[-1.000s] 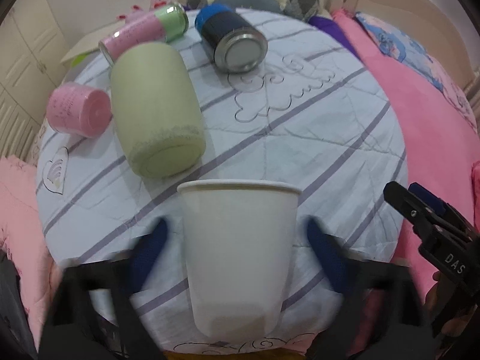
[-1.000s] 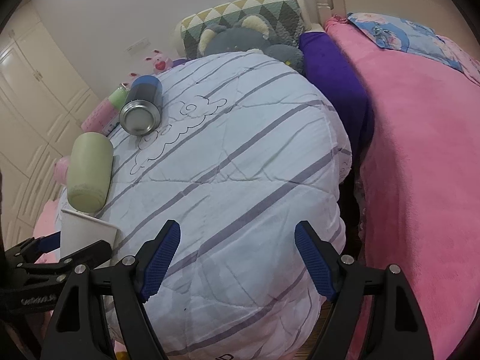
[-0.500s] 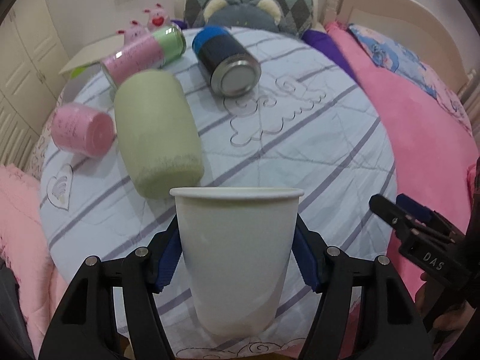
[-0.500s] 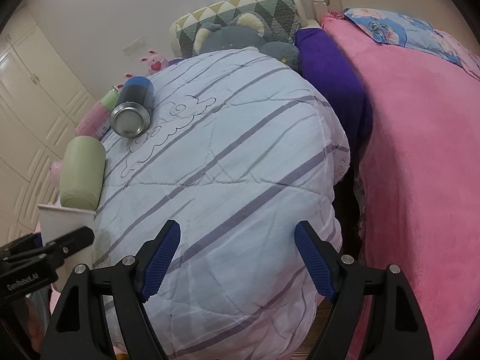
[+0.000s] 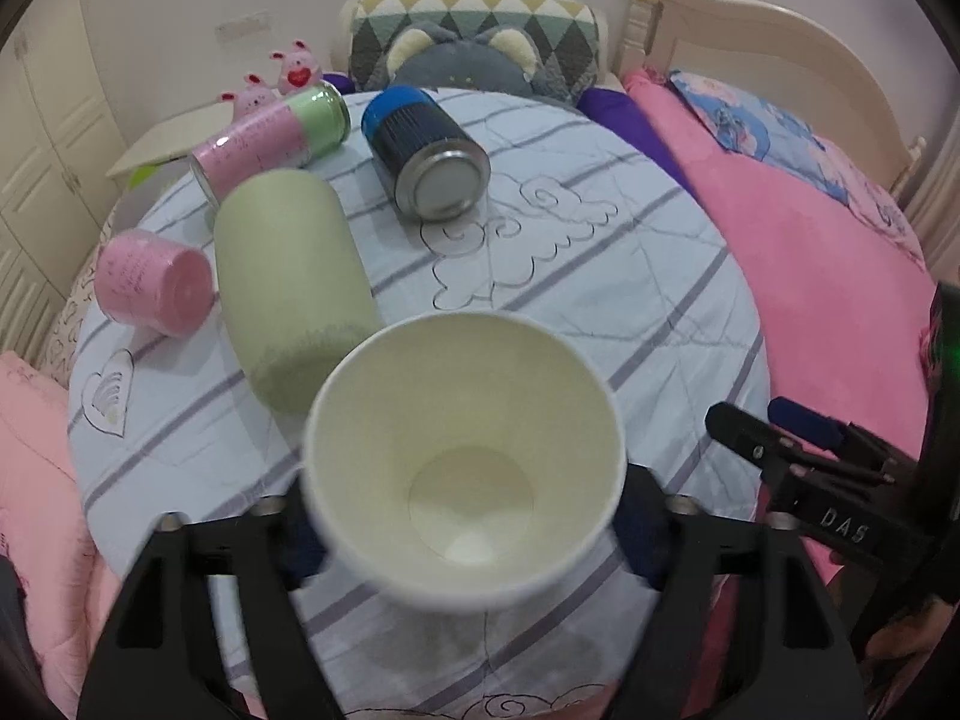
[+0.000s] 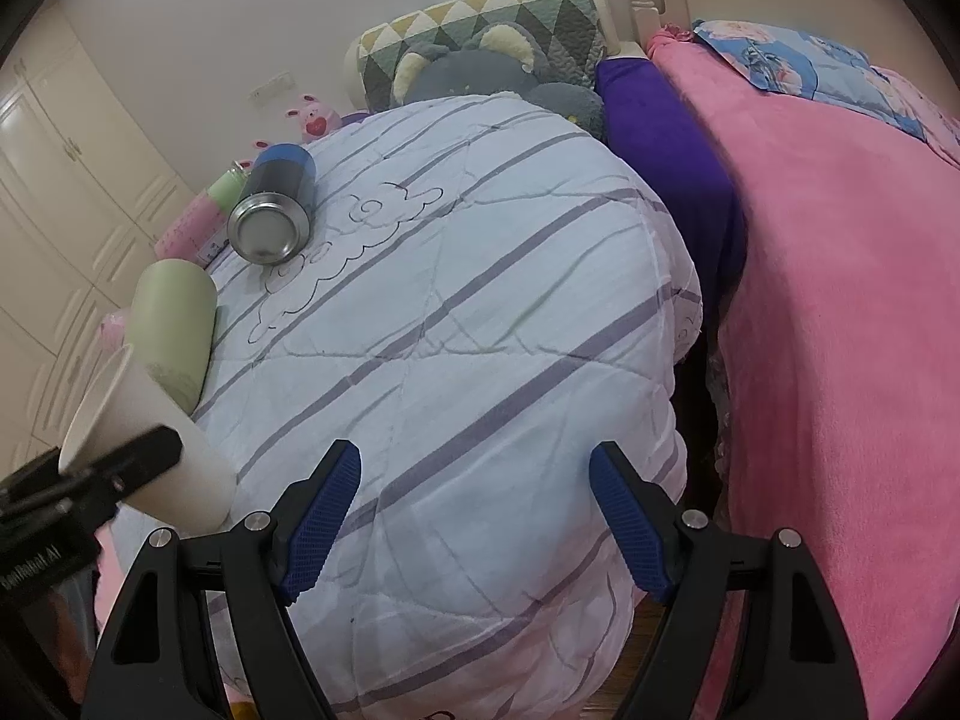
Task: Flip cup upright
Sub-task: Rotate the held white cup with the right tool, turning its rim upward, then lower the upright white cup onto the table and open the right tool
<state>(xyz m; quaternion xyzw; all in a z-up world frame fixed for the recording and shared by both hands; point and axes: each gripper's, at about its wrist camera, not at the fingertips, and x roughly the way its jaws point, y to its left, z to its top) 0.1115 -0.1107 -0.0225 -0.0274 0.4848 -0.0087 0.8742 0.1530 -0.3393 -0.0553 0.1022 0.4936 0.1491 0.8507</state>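
Note:
A white paper cup (image 5: 462, 462) fills the lower middle of the left wrist view, its mouth turned toward the camera so I see its inside and bottom. My left gripper (image 5: 462, 534) is shut on the cup, its blue pads mostly hidden behind it. In the right wrist view the cup (image 6: 150, 438) leans at the far left, base low near the striped quilt (image 6: 480, 300), with the left gripper's finger across it. My right gripper (image 6: 474, 522) is open and empty over the quilt's near edge; it also shows at the right of the left wrist view (image 5: 798, 450).
On the quilt lie a pale green cylinder (image 5: 288, 282), a pink roll (image 5: 153, 282), a pink-and-green can (image 5: 270, 132) and a blue-capped metal can (image 5: 426, 162). A pink blanket (image 6: 840, 330) lies right. Pillows and a plush toy (image 5: 468, 54) sit behind.
The cup has tipped from standing side-on in the left gripper to mouth toward the left camera. The left gripper closed on it earlier. The right gripper stayed open, shifting slightly.

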